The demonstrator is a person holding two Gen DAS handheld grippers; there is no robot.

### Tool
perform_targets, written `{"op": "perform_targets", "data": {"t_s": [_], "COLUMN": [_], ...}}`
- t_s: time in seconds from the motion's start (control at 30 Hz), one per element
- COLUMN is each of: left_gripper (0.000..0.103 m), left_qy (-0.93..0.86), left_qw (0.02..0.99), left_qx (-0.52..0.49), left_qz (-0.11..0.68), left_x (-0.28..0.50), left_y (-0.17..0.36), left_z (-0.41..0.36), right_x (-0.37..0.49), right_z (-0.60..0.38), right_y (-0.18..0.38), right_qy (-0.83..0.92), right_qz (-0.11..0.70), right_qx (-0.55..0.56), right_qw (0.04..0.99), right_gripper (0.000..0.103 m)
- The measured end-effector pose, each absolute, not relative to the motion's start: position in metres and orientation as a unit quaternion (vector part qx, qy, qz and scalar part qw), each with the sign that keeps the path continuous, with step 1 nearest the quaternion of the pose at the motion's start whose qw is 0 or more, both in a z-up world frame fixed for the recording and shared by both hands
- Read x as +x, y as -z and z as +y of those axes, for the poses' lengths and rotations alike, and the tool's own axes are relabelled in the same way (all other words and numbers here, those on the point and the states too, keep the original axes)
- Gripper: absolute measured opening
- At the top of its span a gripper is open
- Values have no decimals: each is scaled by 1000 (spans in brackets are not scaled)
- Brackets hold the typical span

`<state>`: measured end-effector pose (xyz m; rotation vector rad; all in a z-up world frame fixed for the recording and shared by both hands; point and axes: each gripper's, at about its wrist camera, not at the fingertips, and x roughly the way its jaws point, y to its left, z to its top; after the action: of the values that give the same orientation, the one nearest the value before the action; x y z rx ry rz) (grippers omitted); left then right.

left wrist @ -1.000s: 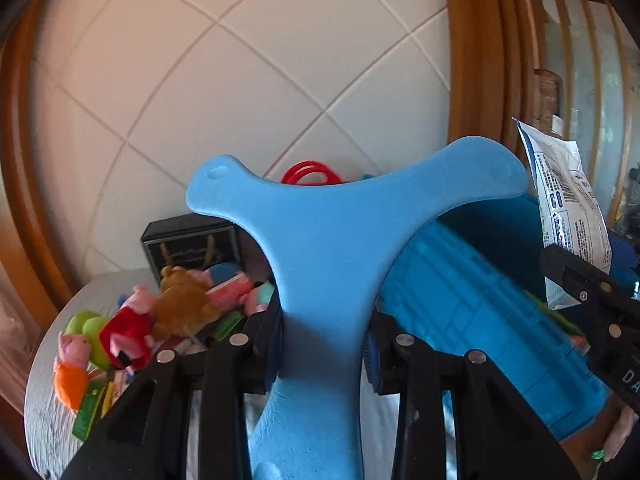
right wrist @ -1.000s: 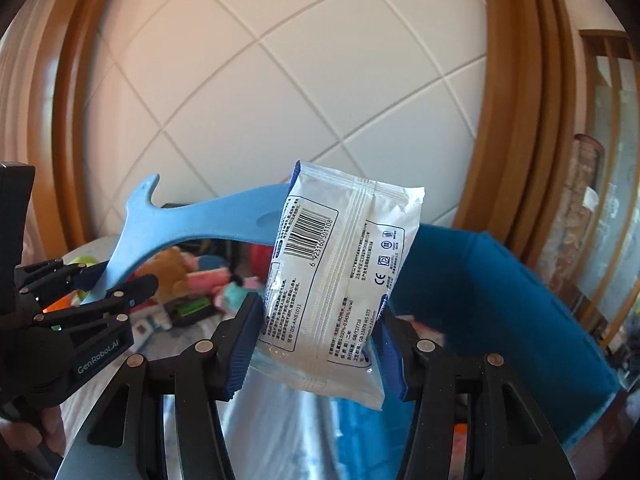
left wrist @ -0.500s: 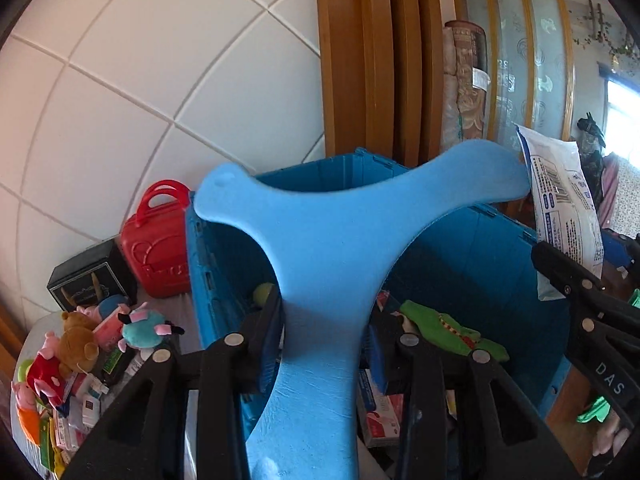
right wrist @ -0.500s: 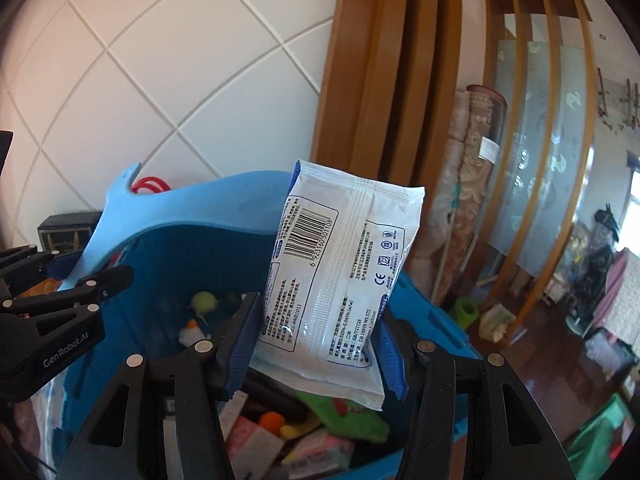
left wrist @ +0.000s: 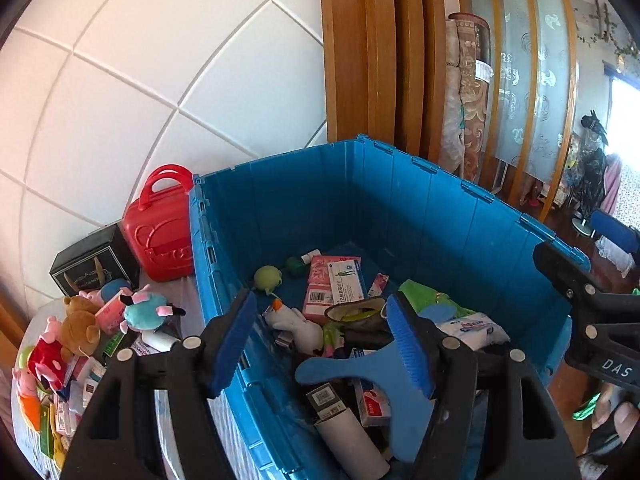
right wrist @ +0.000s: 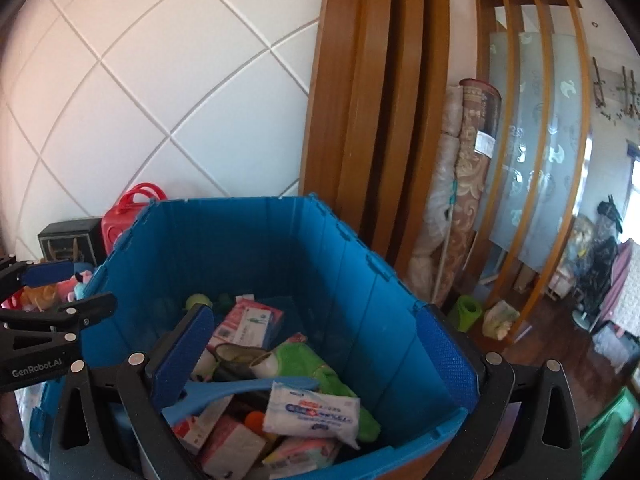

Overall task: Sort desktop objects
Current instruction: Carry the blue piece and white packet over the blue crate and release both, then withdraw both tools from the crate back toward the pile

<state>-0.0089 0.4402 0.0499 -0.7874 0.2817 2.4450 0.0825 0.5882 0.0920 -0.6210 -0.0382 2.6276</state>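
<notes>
Over the blue bin [left wrist: 400,200] my left gripper [left wrist: 322,340] has its jaws opening, with nothing pressed between the pads. The blue Y-shaped foam piece [left wrist: 360,368] lies loose on the pile inside the bin. My right gripper [right wrist: 314,360] hangs over the same bin [right wrist: 240,240], jaws opening wide and holding nothing. The white wipes pack [right wrist: 312,408] rests on the bin's contents beside the foam piece [right wrist: 240,390]. Each gripper shows at the edge of the other's view: the left gripper [right wrist: 48,292], the right gripper [left wrist: 592,320].
The bin holds several boxes, a green cloth [right wrist: 312,360] and small toys. Left of it on the table stand a red toy suitcase [left wrist: 160,232], a black box [left wrist: 92,264] and several plush toys [left wrist: 80,328]. A wooden door frame [right wrist: 380,120] and rolled carpets [right wrist: 468,184] stand behind.
Both grippers swung from the table side to above the bin, then opened. The foam piece left the left jaws and the wipes pack left the right jaws; both now lie in the bin.
</notes>
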Motion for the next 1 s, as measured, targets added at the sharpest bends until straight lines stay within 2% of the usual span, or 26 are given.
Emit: {"op": "perform_targets", "data": {"t_s": [0.4, 1.0], "left_gripper": [67, 67], "left_qy": [-925, -945], "left_qw": [245, 118], "left_qx": [-282, -303], "left_qz": [74, 46], "left_x": [2, -13], "left_y": [-51, -27], "left_z": [389, 267], "right_x": [85, 32], "right_z": [554, 439], "right_y": [-82, -69], "right_qy": [-959, -976], "right_qz": [-19, -42], "right_qx": [-222, -214], "right_qw": [178, 20], "right_gripper": [103, 103]}}
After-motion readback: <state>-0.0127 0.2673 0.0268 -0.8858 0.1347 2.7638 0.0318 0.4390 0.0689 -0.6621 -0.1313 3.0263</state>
